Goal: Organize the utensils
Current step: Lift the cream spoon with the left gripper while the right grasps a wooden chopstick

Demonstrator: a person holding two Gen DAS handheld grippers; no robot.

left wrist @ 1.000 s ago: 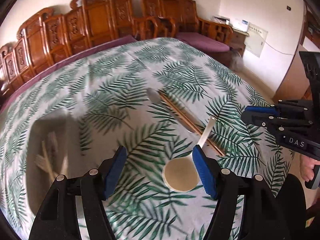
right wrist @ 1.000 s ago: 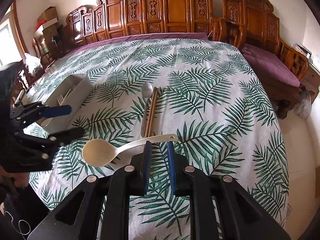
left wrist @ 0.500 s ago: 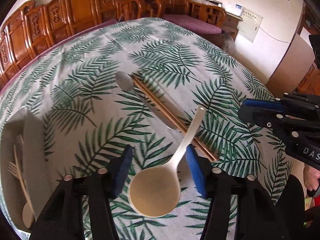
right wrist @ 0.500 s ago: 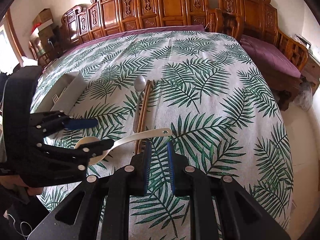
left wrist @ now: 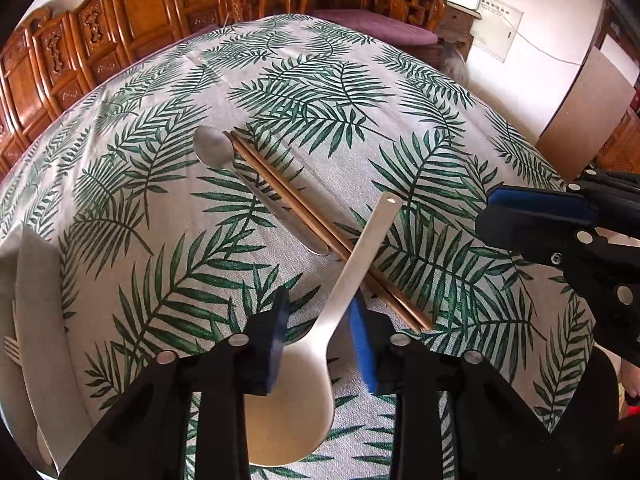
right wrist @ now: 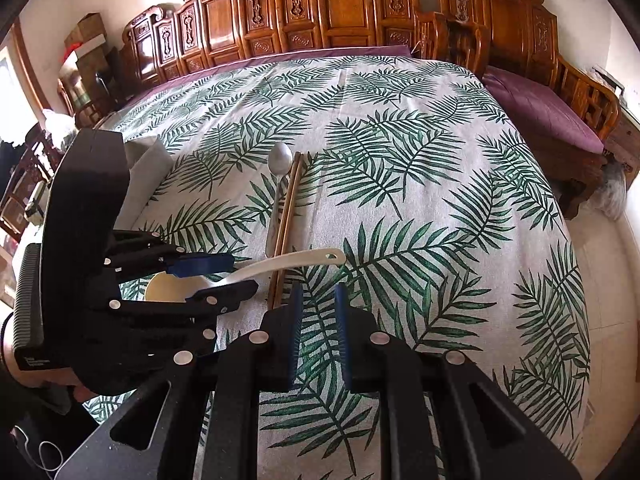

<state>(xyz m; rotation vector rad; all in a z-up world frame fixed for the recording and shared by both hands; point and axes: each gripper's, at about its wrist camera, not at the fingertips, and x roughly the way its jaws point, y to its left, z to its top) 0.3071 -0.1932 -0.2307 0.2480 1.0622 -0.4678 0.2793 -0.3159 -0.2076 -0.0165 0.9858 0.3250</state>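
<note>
At the far left of the left gripper [left wrist: 322, 332], at the picture's edge, stands a pale grey utensil tray [left wrist: 38, 320]. A light-coloured fork [left wrist: 12, 350] lies in it, with the rounded end of another utensil below it; the rest of the tray's contents are cut off by the frame. In the right wrist view the left gripper's black body hides most of the tray [right wrist: 146, 164], and nothing inside it can be made out.

The left gripper's jaws are closing around the neck of the cream plastic spoon [left wrist: 316, 364], just above its bowl. The blue pad on the right looks to be touching the handle, while the left one still shows a sliver of gap, so a firm grip cannot be confirmed. The spoon's bowl lies under the gripper, partly covered by its fingers, and its handle runs up and away, crossing over the pair of wooden chopsticks [left wrist: 320, 228]. Just beyond the chopsticks, lying alongside them, is a metal spoon [left wrist: 244, 170].

The right gripper [right wrist: 318, 332] hovers over the leaf-print tablecloth [right wrist: 420, 200] with its jaws nearly shut, a narrow slit between the pads and nothing in it. The chopsticks' [right wrist: 288, 208] near ends sit just ahead of its left fingertip.
</note>
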